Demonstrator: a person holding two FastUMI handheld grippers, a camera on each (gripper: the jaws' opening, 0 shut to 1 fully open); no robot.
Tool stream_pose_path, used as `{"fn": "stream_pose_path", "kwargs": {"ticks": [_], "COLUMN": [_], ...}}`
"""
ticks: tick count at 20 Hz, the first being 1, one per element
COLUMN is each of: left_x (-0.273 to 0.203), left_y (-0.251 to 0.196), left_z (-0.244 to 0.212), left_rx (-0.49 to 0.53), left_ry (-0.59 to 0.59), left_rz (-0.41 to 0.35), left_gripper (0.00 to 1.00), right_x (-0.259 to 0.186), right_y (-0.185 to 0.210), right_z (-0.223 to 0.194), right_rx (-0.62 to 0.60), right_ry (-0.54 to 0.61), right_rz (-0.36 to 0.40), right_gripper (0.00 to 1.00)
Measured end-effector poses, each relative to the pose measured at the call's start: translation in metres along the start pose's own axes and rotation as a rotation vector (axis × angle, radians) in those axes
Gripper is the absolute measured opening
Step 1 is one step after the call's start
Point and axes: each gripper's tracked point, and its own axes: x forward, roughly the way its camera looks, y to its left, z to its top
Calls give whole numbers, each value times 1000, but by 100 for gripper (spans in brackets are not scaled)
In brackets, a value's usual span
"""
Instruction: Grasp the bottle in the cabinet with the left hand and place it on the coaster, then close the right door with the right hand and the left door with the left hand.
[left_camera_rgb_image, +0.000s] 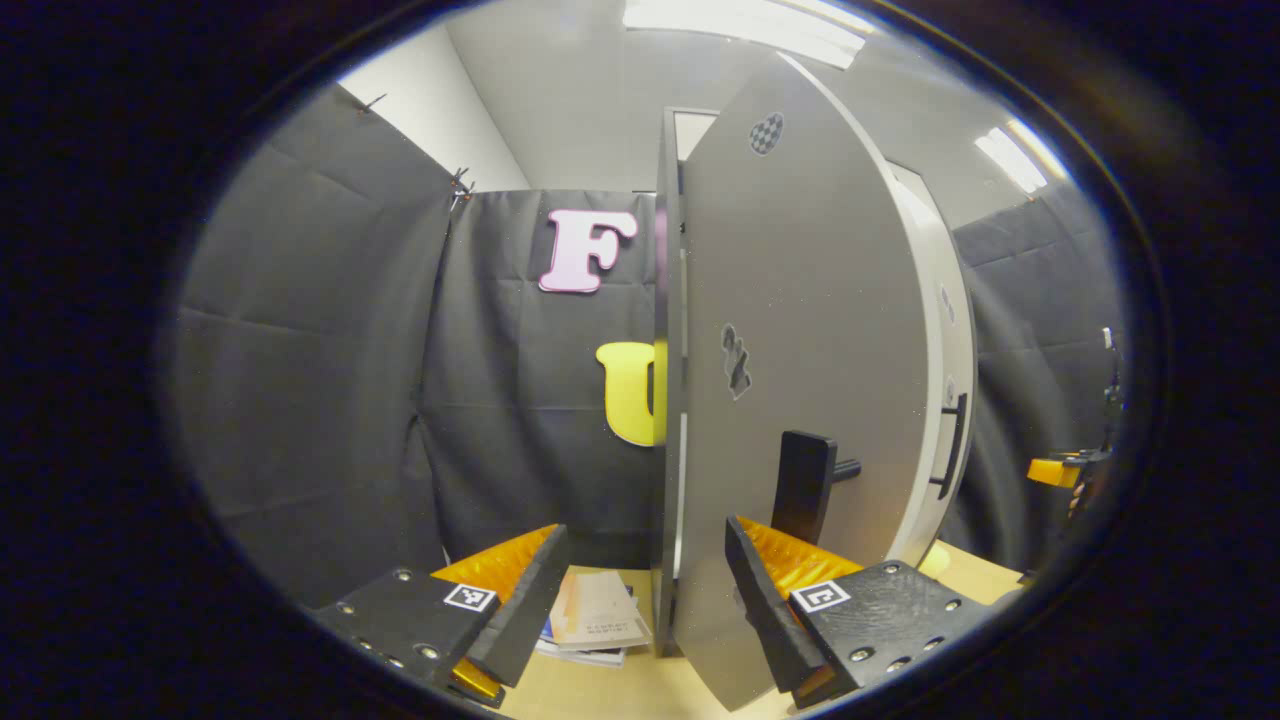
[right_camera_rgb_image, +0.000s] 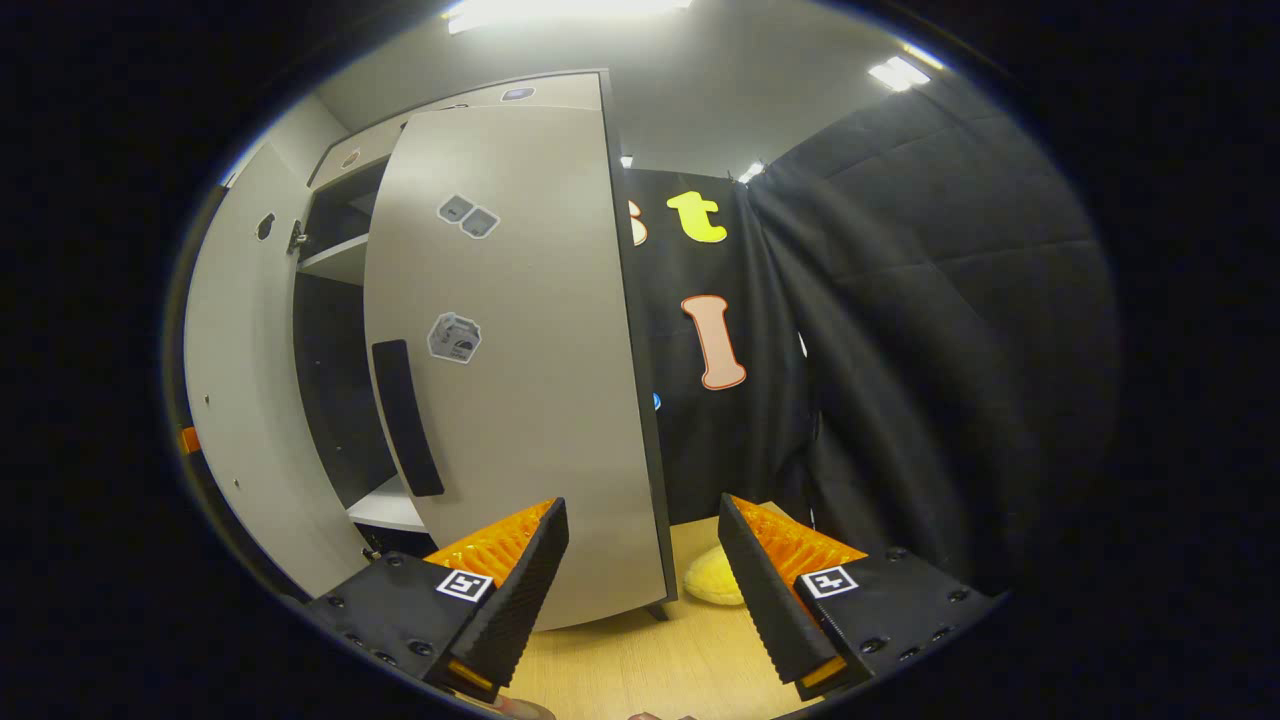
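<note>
In the left gripper view my left gripper (left_camera_rgb_image: 645, 555) is open, and the grey left cabinet door (left_camera_rgb_image: 800, 330) stands partly open right in front of it. The door's black handle (left_camera_rgb_image: 805, 485) is just above my right finger. Beyond it is the right door (left_camera_rgb_image: 950, 330) with its own handle (left_camera_rgb_image: 955, 445). In the right gripper view my right gripper (right_camera_rgb_image: 642, 520) is open and empty, close to the right door (right_camera_rgb_image: 520, 330), below and right of its black handle (right_camera_rgb_image: 405, 415). A yellow round pad (right_camera_rgb_image: 715, 580) lies on the table by that door's outer edge.
Both doors stand ajar, and between them the dark cabinet inside with a white shelf (right_camera_rgb_image: 385, 505) is visible. A few books (left_camera_rgb_image: 600, 625) lie on the wooden table (right_camera_rgb_image: 650, 660) left of the cabinet. Black cloth walls close in on both sides. The other gripper's orange part (left_camera_rgb_image: 1058, 470) appears far right.
</note>
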Motion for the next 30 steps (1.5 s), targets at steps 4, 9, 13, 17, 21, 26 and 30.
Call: {"fn": "stream_pose_path", "kwargs": {"ticks": [4,9,13,17,21,26,30], "left_x": [3,24,24,16,-7,-44,-67], "left_y": [-50,-146,-159,-155,-123,-68,-10], "left_z": [-8,-15,-3,-1,-9,-4,4], "left_rx": [-36,-83,-2,10,-115,-303,-300], "left_ry": [6,20,-16,-33,-48,-142,-180], "left_rz": [-19,-177,-125,-74,12,82,209], "left_gripper": [94,91,94,94,94,94,94], "right_x": [15,26,28,34,35,34,30], "right_y": [-17,-50,-74,-75,-52,-26,-3], "right_z": [-2,-10,-13,-16,-9,5,16], "right_rx": [12,34,61,71,51,-5,-19], "right_ry": [15,43,50,58,44,4,-16], "right_rz": [29,24,6,21,74,124,179], "right_gripper": [96,96,96,98,98,97,98]}}
